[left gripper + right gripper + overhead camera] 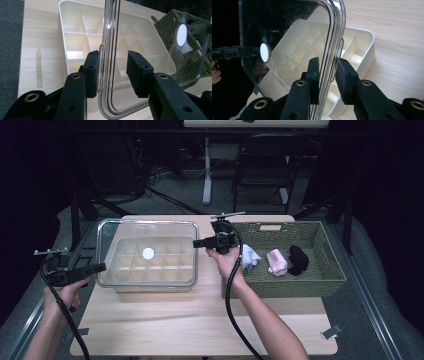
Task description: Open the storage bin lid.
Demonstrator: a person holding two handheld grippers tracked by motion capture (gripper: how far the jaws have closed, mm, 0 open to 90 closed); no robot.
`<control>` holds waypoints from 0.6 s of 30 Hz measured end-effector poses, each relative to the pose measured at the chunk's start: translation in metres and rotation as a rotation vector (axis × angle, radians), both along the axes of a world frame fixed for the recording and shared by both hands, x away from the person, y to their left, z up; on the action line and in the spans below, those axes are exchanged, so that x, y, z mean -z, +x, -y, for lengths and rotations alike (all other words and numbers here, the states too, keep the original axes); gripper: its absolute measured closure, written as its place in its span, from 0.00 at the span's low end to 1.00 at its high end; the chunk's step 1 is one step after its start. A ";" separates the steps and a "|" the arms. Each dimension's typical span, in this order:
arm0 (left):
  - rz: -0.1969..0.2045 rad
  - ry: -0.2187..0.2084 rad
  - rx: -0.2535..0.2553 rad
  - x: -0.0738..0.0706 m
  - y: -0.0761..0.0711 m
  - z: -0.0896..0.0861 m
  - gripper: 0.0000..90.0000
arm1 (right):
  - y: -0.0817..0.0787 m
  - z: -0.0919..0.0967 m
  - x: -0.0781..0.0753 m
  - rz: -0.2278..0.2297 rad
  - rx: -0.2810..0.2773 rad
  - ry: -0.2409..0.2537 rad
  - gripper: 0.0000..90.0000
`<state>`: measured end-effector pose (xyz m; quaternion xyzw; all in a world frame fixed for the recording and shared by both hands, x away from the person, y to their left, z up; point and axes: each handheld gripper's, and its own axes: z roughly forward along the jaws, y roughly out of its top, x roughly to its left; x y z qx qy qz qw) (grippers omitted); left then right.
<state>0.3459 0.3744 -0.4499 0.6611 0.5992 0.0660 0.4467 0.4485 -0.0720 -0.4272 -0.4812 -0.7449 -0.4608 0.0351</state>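
A clear plastic lid (pixel 150 222) with a round white sticker (pixel 148 253) hangs a little above a white compartment tray (pixel 155 286) on the wooden table (pixel 200 320). My left gripper (pixel 102 266) is shut on the lid's left edge, and my right gripper (pixel 196 242) is shut on its right edge. In the left gripper view the lid's rim (pixel 110 62) stands upright between the pads of the left gripper (pixel 112 57), with the tray (pixel 75 42) behind it. In the right gripper view the right gripper (pixel 327 62) pinches the lid's rim (pixel 334 37) above the tray (pixel 359 42).
A green woven basket (pixel 280 287) stands right of the tray, touching the right hand. It holds a white cloth (pixel 250 256), a pink one (pixel 276 261) and a black one (pixel 298 259). Bare tabletop lies in front of the tray. A chair (pixel 260 165) stands beyond the table.
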 end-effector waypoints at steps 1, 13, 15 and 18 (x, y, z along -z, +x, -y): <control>0.000 0.001 0.005 0.001 -0.001 0.000 0.69 | -0.002 0.001 0.000 0.000 -0.004 0.002 0.82; 0.007 0.016 0.033 0.008 -0.020 0.006 0.69 | -0.028 0.010 0.001 0.017 -0.034 -0.009 0.83; 0.012 0.016 0.040 0.009 -0.026 0.008 0.69 | -0.035 0.013 0.004 0.023 -0.037 -0.002 0.83; 0.009 0.014 0.047 0.010 -0.032 0.008 0.69 | -0.042 0.015 0.007 0.026 -0.045 0.003 0.83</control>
